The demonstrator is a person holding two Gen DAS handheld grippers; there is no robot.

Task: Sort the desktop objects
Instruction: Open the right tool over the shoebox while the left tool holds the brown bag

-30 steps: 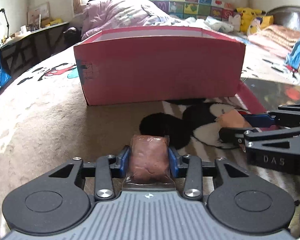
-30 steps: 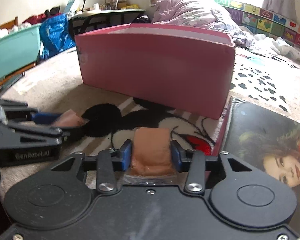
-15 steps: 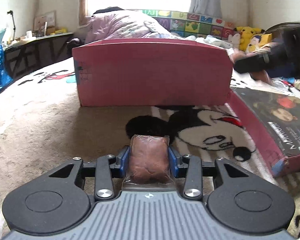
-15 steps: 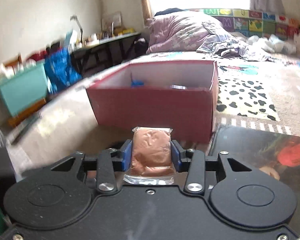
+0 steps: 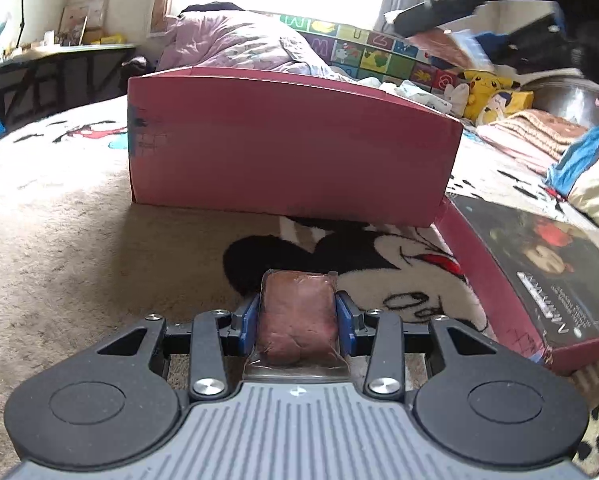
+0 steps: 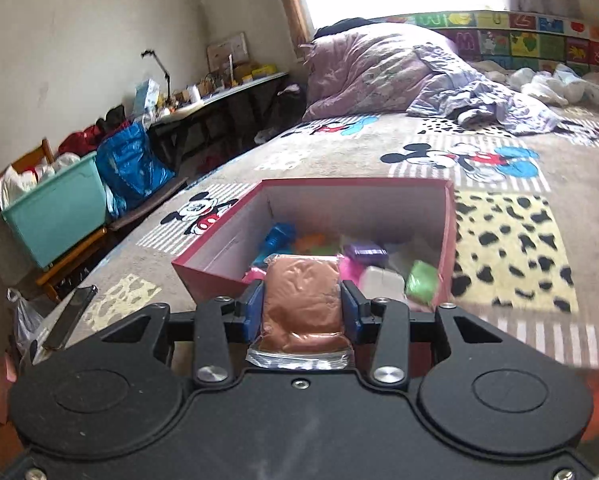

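Note:
My left gripper is shut on a dark brown clay packet, low over the blanket in front of the pink box. My right gripper is shut on an orange-brown clay packet, raised above the near wall of the open pink box. Inside the box lie several colourful packets, among them a green one, a purple one and a blue one. The right gripper shows blurred at the top right of the left wrist view.
The box stands on a Mickey Mouse blanket. Its lid with a printed picture lies to the right of it. A teal bin, a blue bag and a cluttered desk stand at the left. Bedding is heaped behind.
My right gripper has risen with its packet from blanket level to above the box, so the inside of the box shows. My left gripper holds its packet in about the same place.

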